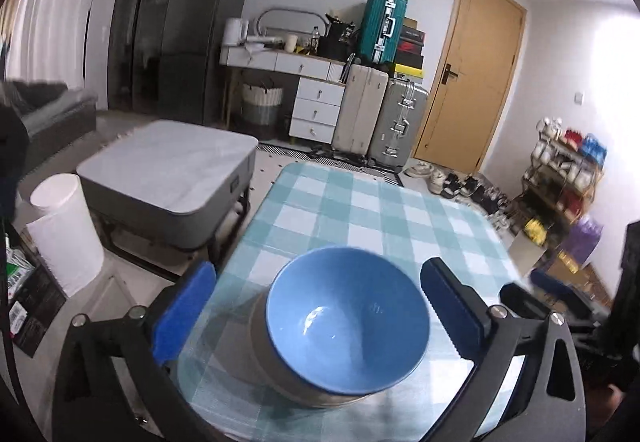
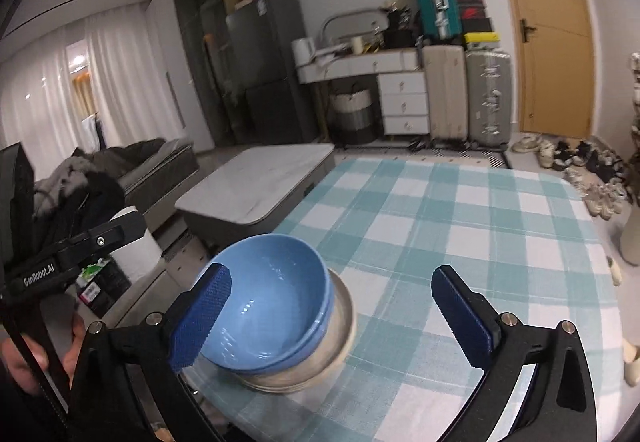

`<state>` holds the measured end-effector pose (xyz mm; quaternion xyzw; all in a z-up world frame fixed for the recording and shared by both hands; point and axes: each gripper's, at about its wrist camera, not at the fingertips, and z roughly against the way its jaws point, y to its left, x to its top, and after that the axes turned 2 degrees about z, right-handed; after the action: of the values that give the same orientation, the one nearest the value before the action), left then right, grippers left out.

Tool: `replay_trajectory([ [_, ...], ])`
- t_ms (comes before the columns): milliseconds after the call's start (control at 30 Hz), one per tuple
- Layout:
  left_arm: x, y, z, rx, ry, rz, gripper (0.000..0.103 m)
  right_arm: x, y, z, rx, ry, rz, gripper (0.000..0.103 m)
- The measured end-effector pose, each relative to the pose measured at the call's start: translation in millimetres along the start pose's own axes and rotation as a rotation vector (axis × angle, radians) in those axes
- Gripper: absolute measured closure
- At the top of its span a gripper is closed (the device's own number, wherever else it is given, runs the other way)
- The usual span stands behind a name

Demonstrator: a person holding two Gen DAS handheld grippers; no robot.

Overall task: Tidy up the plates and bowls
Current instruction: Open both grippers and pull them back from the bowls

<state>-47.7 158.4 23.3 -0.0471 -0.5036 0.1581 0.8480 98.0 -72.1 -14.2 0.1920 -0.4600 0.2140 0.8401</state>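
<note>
- The left gripper (image 1: 316, 316) has its jaws spread wide, one blue pad on either side of the stack, and neither pad touches anything. It holds nothing.
- The right gripper (image 2: 332, 316) is also wide open and empty. Its left pad overlaps the bowl's near rim in the right wrist view; that looks like overlap only, though I cannot rule out a light touch.
- A hand (image 2: 24, 358) shows at the lower left of the right wrist view, holding the other tool.
- The blue bowls (image 2: 272, 302) sit nested, two rims showing one inside the other, near the table's near left corner.
- Under them are the plates (image 2: 340, 326), pale grey-beige and stacked; how many there are I cannot tell.
- The stack appears finished and fairly centred, so the step in hand is likely drawing both tools clear.
- To do that well, keep the jaws wide and come away up and back, so no pad clips a bowl rim. The bowls ride high on the plates and would probably slide or tip if nudged sideways.
- The table (image 2: 460, 226), with its teal and white checked cloth, is bare beyond the stack, so no other dishes show waiting.
- Farther left stands a low grey coffee table (image 1: 168, 161), and far back are a door (image 1: 472, 73) and upright suitcases (image 1: 380, 113).
</note>
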Motion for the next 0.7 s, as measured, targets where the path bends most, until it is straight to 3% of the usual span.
replay_trajectory([
  [200,-33,-15,-8,0.149,-0.003,-0.162,0.0,-33,6,9,-0.073,-0.002,-0.002,0.001],
  [467,-50,-12,-21,0.098,0.102,-0.101,0.0,-59,28,16,-0.134,-0.001,0.057,0.001],
  [700,-65,-25,-19,0.114,0.093,-0.134,0.0,-70,33,21,-0.153,-0.028,0.041,0.001],
])
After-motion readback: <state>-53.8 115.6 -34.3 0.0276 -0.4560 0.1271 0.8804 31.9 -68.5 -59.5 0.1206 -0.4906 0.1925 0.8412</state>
